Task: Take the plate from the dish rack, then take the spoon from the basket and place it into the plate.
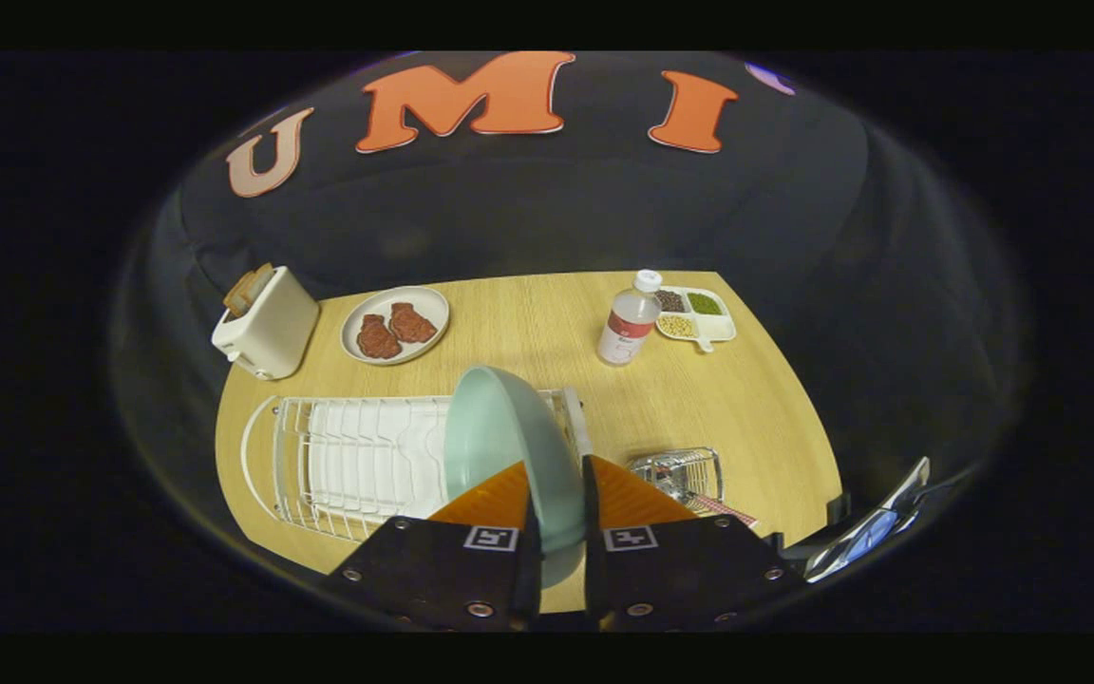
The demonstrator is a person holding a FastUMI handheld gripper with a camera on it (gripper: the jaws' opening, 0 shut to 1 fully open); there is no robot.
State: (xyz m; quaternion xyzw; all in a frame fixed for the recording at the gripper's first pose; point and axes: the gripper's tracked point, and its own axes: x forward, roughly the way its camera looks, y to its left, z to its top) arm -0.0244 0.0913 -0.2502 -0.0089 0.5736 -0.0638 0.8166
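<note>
Claw point(561, 503) pinching pale green plate point(499, 437) on edge, above white dish rack point(357, 456)

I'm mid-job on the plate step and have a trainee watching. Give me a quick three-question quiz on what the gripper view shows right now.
1. True or false: the gripper has both fingers pressed on the rim of the green plate.
2. What lies on the white plate beside the toaster?
A. slices of bread
B. two pieces of meat
C. a spoon
3. Fill in: the wire basket stands on the table just ahead of the ____ finger.

Key
1. True; the plate is held edge-on above the dish rack.
2. B
3. right
</note>
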